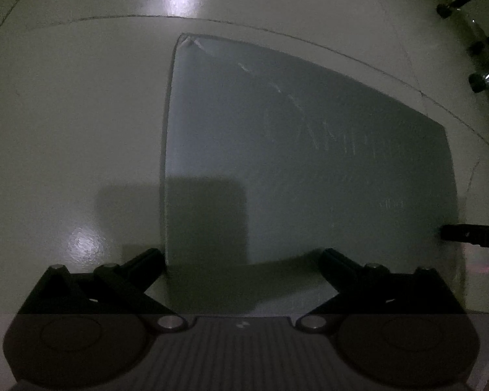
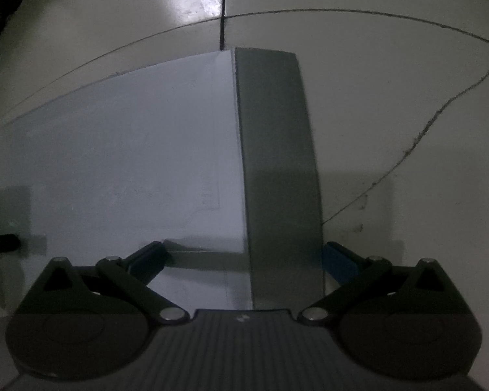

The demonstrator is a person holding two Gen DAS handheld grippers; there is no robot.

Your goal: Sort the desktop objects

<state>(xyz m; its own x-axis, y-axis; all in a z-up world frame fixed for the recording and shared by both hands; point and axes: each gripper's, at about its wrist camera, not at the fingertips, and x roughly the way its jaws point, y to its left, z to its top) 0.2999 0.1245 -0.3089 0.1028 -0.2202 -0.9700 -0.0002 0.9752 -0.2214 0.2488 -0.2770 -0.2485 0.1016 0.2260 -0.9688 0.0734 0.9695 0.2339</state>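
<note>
Left wrist view. The left gripper (image 1: 244, 260) hangs over a pale, glossy floor (image 1: 65, 114), its two black fingers (image 1: 146, 260) spread wide and grasping nothing. One large grey-white box (image 1: 293, 163) stands directly ahead of the fingers and extends to their right; its broad face bears faint scuff marks and its near edge lies between the fingertips without visible contact. A dark square shadow falls across the box and floor just ahead of the left finger. At the far right edge a black fingertip (image 1: 472, 234) of the other tool meets the box's side. Thin seam lines cross the floor beyond the box, and two bright glints of light reflect off it. Dark stand legs (image 1: 479, 45) show at the upper right.

Right wrist view. The right gripper (image 2: 244, 257) is likewise released, its blue-padded fingers (image 2: 339, 260) set wide apart. The same single box (image 2: 130, 146) lies ahead and to its left, showing a pale top face and a darker grey side face that runs between the fingertips. Whether the pads touch the box cannot be told. The box's contents are hidden. The tiled floor (image 2: 391, 81) carries one dark joint line straight ahead and curved thin marks to the right.
</note>
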